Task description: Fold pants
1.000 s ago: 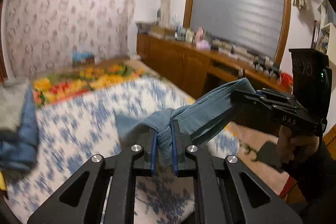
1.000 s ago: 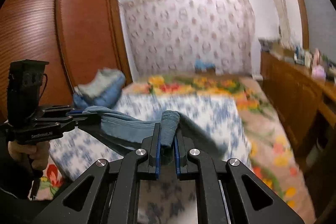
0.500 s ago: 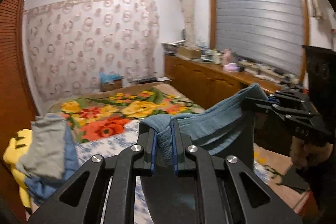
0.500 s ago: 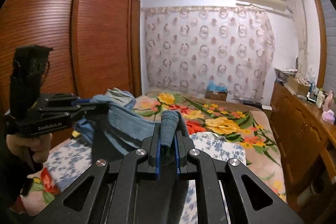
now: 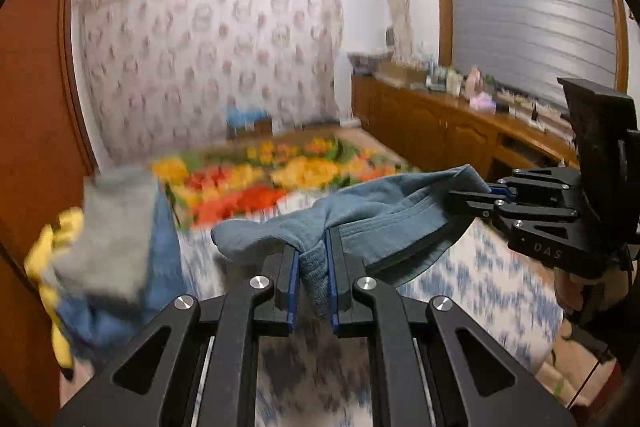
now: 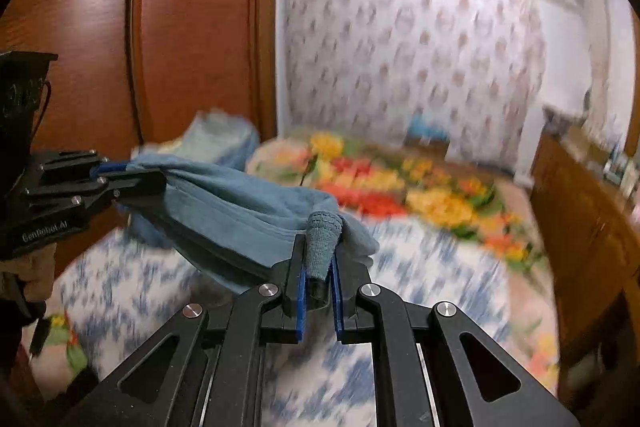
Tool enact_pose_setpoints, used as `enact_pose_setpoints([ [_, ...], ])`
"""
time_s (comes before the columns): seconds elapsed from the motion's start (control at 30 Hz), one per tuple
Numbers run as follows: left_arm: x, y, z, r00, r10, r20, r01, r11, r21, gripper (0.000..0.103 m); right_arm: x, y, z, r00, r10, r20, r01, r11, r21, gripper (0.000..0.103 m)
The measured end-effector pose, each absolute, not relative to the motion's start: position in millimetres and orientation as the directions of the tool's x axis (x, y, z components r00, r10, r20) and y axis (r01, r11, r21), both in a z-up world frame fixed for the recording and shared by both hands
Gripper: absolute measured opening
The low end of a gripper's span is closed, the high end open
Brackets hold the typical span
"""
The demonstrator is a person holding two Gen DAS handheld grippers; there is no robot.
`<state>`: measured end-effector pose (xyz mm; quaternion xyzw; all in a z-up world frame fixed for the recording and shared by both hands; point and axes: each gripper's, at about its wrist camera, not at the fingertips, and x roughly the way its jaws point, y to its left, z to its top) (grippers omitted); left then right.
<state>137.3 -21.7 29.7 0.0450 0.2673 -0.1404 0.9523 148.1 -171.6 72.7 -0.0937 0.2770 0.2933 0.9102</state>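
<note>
While both grippers hang above the bed (image 5: 500,287), each clamps one end of the blue pants (image 5: 384,223).
Left gripper (image 5: 312,267): jaws narrow, pinching a bunched fold of fabric.
Right gripper (image 6: 319,267): jaws narrow, pinching a rolled edge.
Pants: stretched in the air between the grippers, above the blue-and-white sheet.
Clothes pile (image 5: 108,247): at 9 o'clock in the left wrist view, beside the wardrobe (image 6: 160,27).

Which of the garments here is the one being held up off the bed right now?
The light blue pants, stretched between the left gripper and right gripper. The grey, blue and yellow clothes lie piled beside the wardrobe.
</note>
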Motion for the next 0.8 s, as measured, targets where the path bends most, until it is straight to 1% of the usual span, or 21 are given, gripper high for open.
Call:
enact_pose_setpoints([
  [0.1, 127, -17, -9, 0.77, -0.257, -0.584, 0.294, 0.955, -0.032, 0.012, 142, -167, 44, 0.624, 0.484, -0.614, -0.604, 0.797, 0.014, 0.01],
  [0.23, 116, -23, -27, 0.752, -0.257, -0.608, 0.292, 0.955, -0.042, 0.012, 145, -168, 35, 0.594, 0.492, -0.636, -0.609, 0.792, 0.044, 0.01],
  [0.4, 107, -24, -27, 0.747, -0.263, -0.611, 0.295, 0.954, -0.049, 0.012, 141, -173, 39, 0.585, 0.506, -0.633, -0.608, 0.791, 0.07, 0.01],
  [0.53, 104, -23, -27, 0.745, -0.268, -0.611, 0.298, 0.953, -0.054, 0.013, 125, -187, 19, 0.58, 0.511, -0.634, -0.61, 0.789, 0.077, 0.01],
  [0.8, 101, -23, -34, 0.736, -0.281, -0.616, 0.3, 0.951, -0.075, 0.013, 119, -187, 1, 0.572, 0.507, -0.645, -0.603, 0.793, 0.088, 0.01],
])
